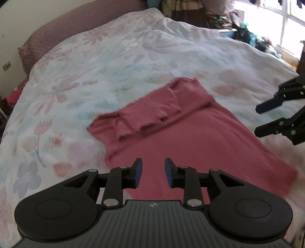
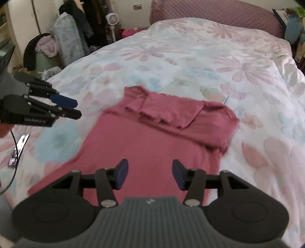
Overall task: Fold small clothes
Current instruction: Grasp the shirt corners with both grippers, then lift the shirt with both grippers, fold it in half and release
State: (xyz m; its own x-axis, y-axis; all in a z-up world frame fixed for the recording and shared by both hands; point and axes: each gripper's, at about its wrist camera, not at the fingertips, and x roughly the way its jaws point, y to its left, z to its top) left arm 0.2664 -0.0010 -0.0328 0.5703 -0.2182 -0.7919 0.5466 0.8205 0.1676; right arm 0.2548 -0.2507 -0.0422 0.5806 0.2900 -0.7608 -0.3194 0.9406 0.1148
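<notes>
A dusty-pink garment (image 1: 190, 137) lies flat on the flowered bedspread (image 1: 114, 57), with its far end folded back over itself in a band. It also shows in the right wrist view (image 2: 152, 143). My left gripper (image 1: 153, 172) is open and empty, hovering above the garment's near part. My right gripper (image 2: 149, 175) is open and empty above the near end too. Each gripper shows in the other's view: the right one (image 1: 257, 119) at the garment's right edge, the left one (image 2: 77, 109) at its left edge.
The bedspread (image 2: 209, 57) covers a wide bed with a mauve headboard (image 2: 209, 9). Piled clothes (image 1: 238, 28) and a window sit beyond the bed. A fan (image 2: 112, 20), hanging clothes and bags stand by the bed's left side. A cable (image 2: 14, 152) trails at left.
</notes>
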